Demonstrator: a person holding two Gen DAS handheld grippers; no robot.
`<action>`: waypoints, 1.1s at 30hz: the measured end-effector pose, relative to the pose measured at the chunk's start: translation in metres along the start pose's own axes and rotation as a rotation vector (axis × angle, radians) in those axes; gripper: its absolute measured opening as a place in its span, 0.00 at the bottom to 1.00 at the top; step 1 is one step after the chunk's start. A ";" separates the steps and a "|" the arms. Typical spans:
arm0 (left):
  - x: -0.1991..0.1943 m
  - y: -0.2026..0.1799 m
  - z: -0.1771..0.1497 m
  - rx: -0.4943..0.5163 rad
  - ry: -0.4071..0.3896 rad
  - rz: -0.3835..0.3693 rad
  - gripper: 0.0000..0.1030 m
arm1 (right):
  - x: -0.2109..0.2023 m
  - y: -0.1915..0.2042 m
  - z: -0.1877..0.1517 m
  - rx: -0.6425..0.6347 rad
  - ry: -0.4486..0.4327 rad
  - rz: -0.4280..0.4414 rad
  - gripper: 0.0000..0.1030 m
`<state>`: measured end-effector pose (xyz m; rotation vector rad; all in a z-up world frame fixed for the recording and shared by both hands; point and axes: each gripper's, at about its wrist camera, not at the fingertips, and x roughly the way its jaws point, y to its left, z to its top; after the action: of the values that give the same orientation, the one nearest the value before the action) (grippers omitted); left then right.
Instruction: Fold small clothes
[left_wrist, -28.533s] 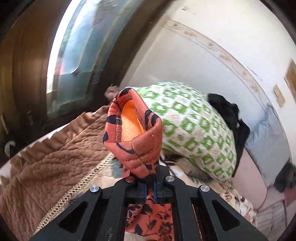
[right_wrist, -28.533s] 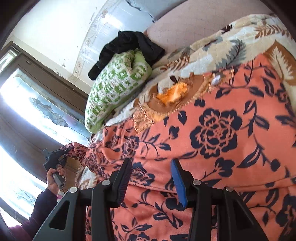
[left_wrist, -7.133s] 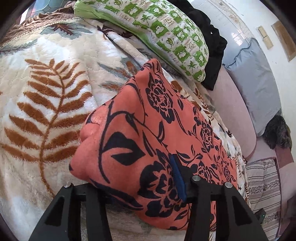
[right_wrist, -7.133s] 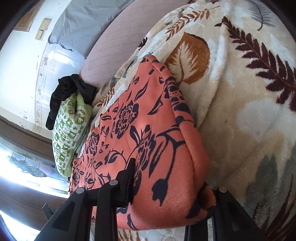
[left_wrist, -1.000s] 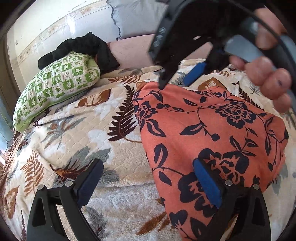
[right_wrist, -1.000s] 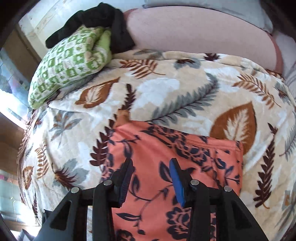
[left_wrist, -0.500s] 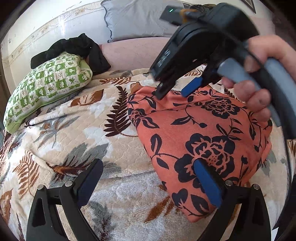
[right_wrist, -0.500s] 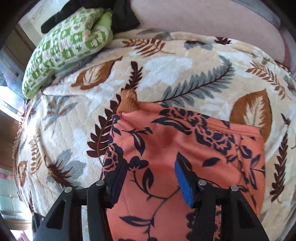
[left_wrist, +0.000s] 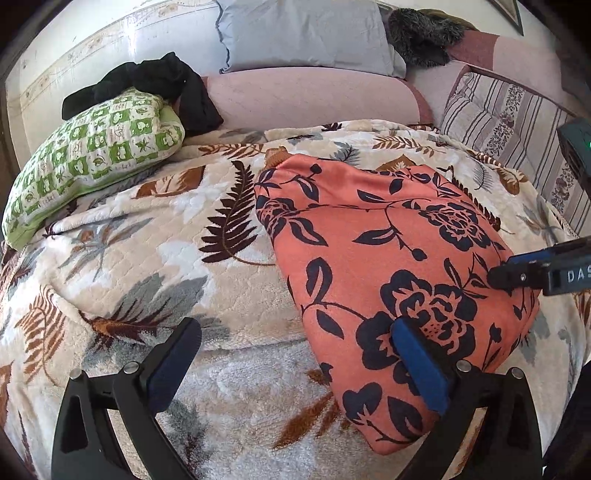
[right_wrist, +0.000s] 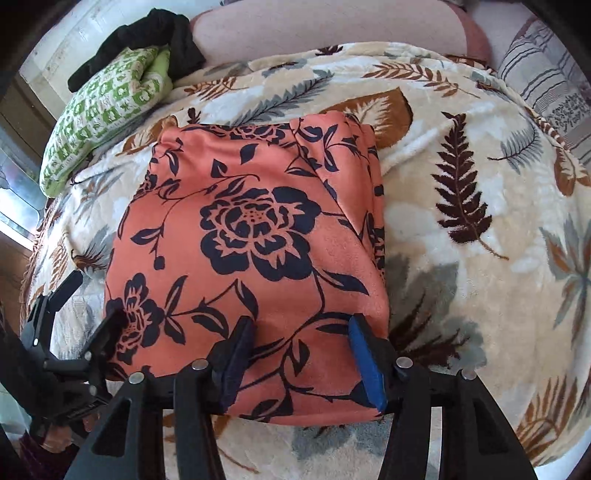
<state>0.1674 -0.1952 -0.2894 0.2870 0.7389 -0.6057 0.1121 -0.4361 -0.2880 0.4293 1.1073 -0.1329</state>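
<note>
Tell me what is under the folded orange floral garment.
The folded orange floral garment lies on the leaf-print blanket, which shows all around it. Whatever sits directly beneath the garment is covered; nothing pokes out.

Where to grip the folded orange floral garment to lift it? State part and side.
Grip the folded orange floral garment by its near edge, approaching from the front: that thick edge faces the open right gripper. The far right side shows loose layered edges.

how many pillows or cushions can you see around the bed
3. A green-checked pillow lies at the blanket's far left corner, a grey pillow leans on the wall behind, and a striped cushion sits at the far right. Others may be hidden.
</note>
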 end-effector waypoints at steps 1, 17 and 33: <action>0.000 0.000 0.000 -0.001 0.000 0.002 1.00 | 0.002 0.001 -0.003 -0.010 -0.018 -0.011 0.56; -0.010 0.018 0.021 -0.076 -0.051 0.030 0.99 | -0.033 0.012 0.052 0.024 -0.074 0.039 0.60; 0.013 0.016 0.026 -0.096 -0.007 0.039 0.99 | 0.011 -0.024 0.106 0.182 -0.078 0.133 0.65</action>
<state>0.1987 -0.1999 -0.2800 0.2100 0.7520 -0.5326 0.1982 -0.4992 -0.2650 0.6544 0.9900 -0.1326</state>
